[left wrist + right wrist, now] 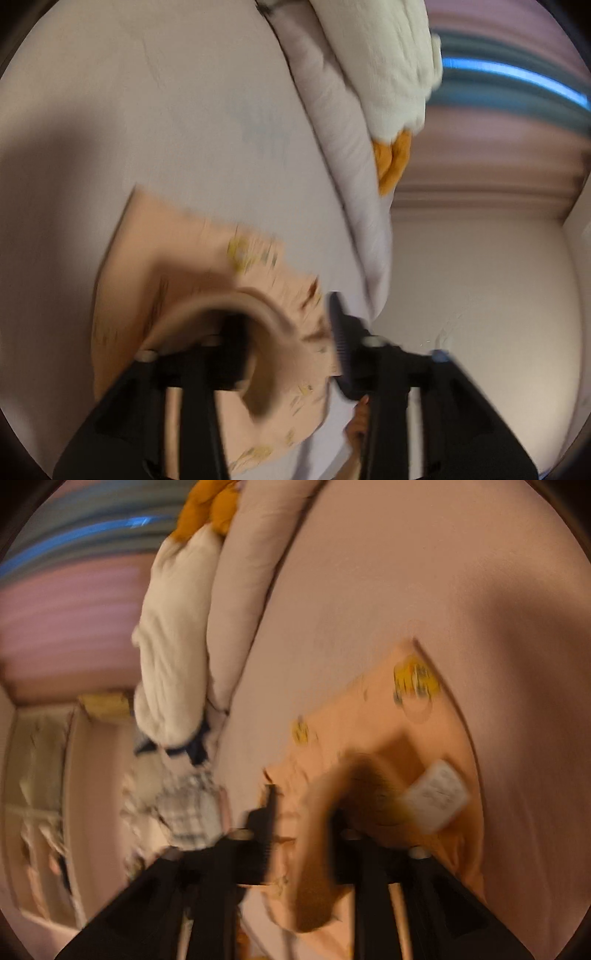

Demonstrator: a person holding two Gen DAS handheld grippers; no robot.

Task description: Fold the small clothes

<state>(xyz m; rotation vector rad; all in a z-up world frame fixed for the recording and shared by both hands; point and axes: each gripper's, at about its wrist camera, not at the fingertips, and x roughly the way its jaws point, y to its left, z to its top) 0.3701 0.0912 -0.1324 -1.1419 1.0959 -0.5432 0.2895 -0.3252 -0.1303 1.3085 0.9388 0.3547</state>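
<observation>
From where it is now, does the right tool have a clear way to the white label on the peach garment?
Probably yes. The white label lies exposed on the peach garment, just ahead of the right tool; its jaws stand apart, and only a raised fold of cloth lies near them.

Garment: peach cloth, soft, matt, with small printed yellow motifs.
Garment label: white, thin, printed; cloth or paper cannot be told.
Bed sheet: pale pinkish cloth, matt, smooth, lightly creased.
Plush toy: white pile fabric, fuzzy; orange parts likewise soft.
Left gripper: black matt plastic; one pad ribbed.
Right gripper: black matt plastic.
</observation>
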